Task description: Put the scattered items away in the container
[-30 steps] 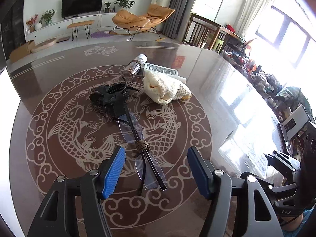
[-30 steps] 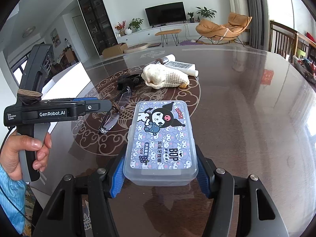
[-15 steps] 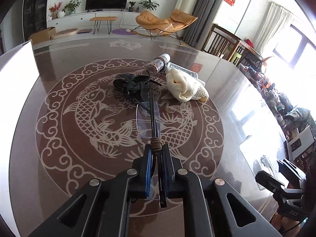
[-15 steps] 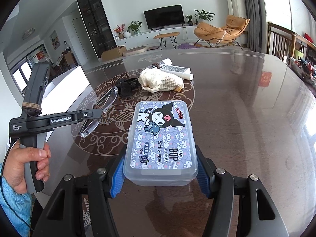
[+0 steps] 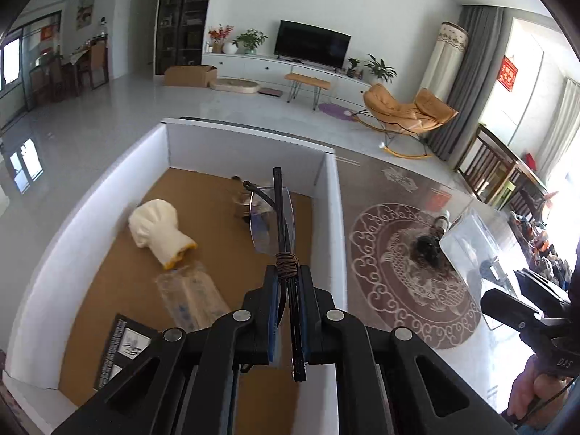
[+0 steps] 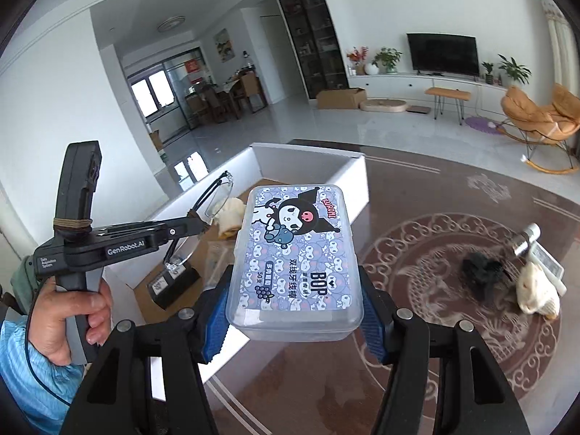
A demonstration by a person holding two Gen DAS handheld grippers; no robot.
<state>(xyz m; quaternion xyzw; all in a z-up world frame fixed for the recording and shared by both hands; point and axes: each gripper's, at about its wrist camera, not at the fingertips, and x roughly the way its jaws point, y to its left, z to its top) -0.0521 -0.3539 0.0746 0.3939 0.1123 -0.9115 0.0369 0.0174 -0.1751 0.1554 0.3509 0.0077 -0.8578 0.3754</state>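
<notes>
Left wrist view shows the left gripper (image 5: pixel 288 311) clamped on the folded temples of the glasses (image 5: pixel 277 217), which hang in the air over the white box (image 5: pixel 330 195), lens forward, above its brown floor. The step in hand looks like delivery: the glasses are already inside the box's outline, so the next move likely calls for lowering them and easing the jaws apart, aiming for bare floor. On that floor lie a cream glove (image 5: pixel 159 232), a clear packet (image 5: pixel 190 297), a dark card (image 5: pixel 125 348) and a small blurred thing by the far wall that I cannot make out; the lens hangs over that last one, so setting down a little nearer would avoid stacking. The right gripper (image 6: pixel 290 311) grips a floss box (image 6: pixel 295 253) by its long sides, held in the air over the table (image 6: pixel 453 380) beside the white box's right wall; it probably goes in next, and that wall has to be cleared first. Still out on the table, well apart from the white box, are a black clump (image 6: pixel 484 270), a second glove (image 6: pixel 536 293), a small bottle (image 6: pixel 527 239) and a white tube (image 6: pixel 549 266) behind the glove.
</notes>
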